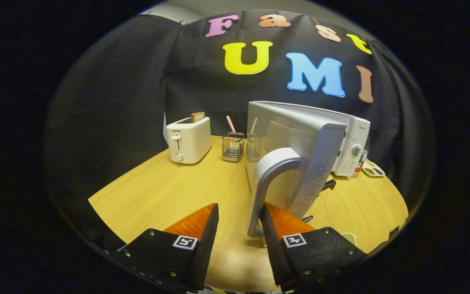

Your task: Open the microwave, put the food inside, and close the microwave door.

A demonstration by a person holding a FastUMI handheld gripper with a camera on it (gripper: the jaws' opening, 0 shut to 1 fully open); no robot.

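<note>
Microwave [351,143] stands on the tabletop [169,192] at about 1 o'clock from the gripper [239,228], well beyond the fingers. Its door [316,159] is swung out toward the camera, edge-on, so the opening step reads as done or nearly done; how wide it stands cannot be judged exactly.

Door handle [265,179], a pale curved loop, hangs just ahead of the fingers at 12 to 1 o'clock. Its lower end sits close against the inner face of the right finger; contact cannot be confirmed. The left finger is apart from it.

Gripper: fingers spread wide, nothing pressed between them, bare tabletop in the gap.

Food: a small tray [373,168] with compartments sits on the tabletop just beside the microwave, at 2 o'clock, far from the fingers. It is likely the item to load, though too small to be sure. It is not inside the microwave.

Other items: toaster [189,141] with a slice of bread [197,116] at 11 o'clock; two wire holders [233,147] with straws between toaster and door.

Judgement: one step of three about complete. Loading the food and closing the door remain.
</note>
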